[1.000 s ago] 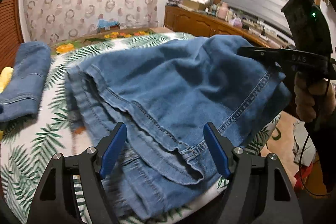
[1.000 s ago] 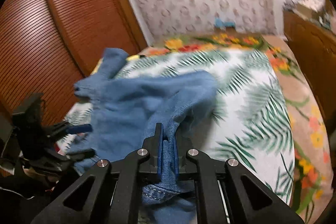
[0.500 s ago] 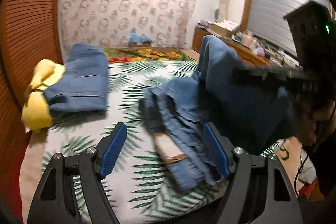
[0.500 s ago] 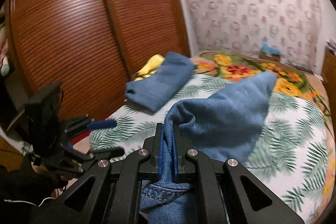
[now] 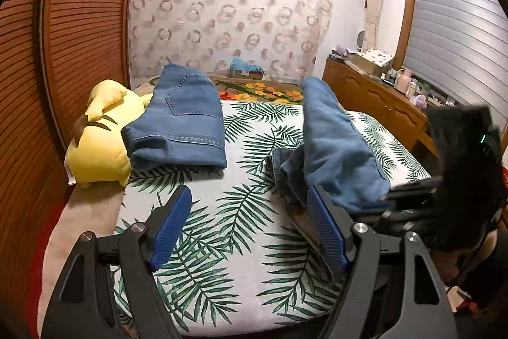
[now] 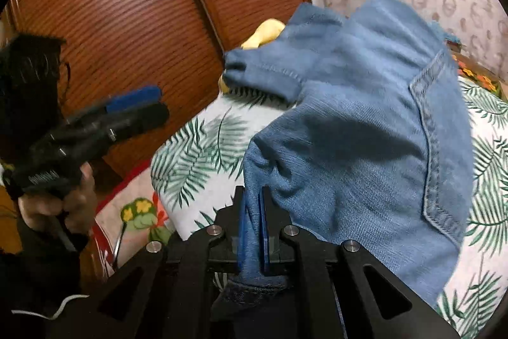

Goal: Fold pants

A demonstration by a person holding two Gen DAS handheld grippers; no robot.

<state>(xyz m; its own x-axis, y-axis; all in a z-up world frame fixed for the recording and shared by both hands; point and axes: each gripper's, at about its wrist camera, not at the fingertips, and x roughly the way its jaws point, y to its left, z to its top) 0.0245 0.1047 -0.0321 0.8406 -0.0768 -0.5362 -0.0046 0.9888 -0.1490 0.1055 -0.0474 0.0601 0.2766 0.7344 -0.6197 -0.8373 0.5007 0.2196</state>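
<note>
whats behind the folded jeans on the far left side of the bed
A yellow plush toy sits behind and beside the folded jeans, pressed against them at the bed's edge by the wooden slatted doors. The jeans cover part of the toy's side.

Bed with two pairs of jeans and a plush toy.
On the bed (image 5: 241, 212), folded jeans (image 5: 181, 119) lie right of the plush toy (image 5: 98, 142); the jeans being folded (image 5: 333, 148) lie further right, a dresser (image 5: 374, 97) beyond.
</note>
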